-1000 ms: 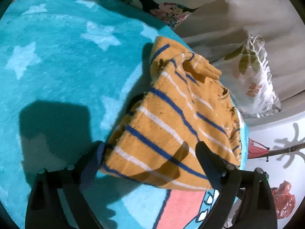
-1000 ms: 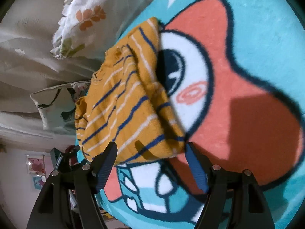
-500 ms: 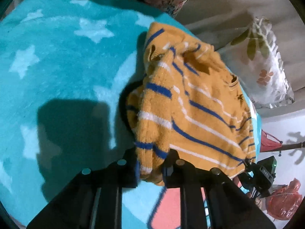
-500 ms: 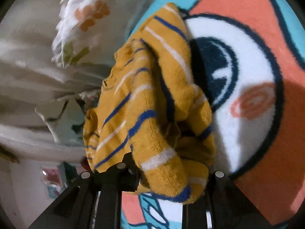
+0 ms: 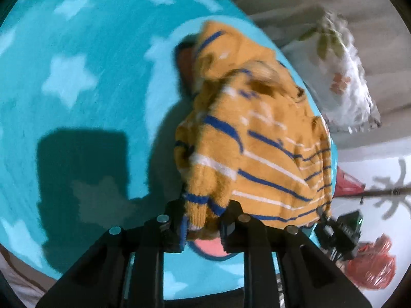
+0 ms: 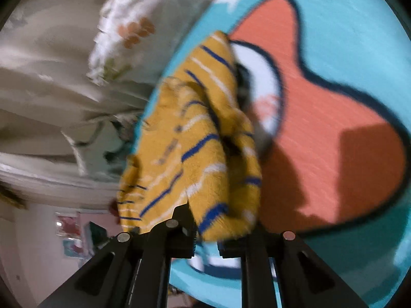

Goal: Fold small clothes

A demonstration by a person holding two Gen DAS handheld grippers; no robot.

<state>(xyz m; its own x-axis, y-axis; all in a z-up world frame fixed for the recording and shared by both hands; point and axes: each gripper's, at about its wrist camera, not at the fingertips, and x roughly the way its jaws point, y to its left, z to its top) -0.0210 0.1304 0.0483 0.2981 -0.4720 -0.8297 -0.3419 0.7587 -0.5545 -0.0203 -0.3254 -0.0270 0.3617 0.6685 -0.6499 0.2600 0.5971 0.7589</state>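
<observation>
striped sweater [image 5: 257,141] on turquoise blanket [image 5: 90,77]

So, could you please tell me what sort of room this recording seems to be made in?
Probably a bedroom or child's room at home: a fleecy turquoise blanket with stars and a cartoon print, a floral pillow beside it, and the small striped sweater being folded.

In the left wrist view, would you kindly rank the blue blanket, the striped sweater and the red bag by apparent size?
1. Blue blanket
2. Striped sweater
3. Red bag, though it lies farther off, so its true size is unsure.
</observation>
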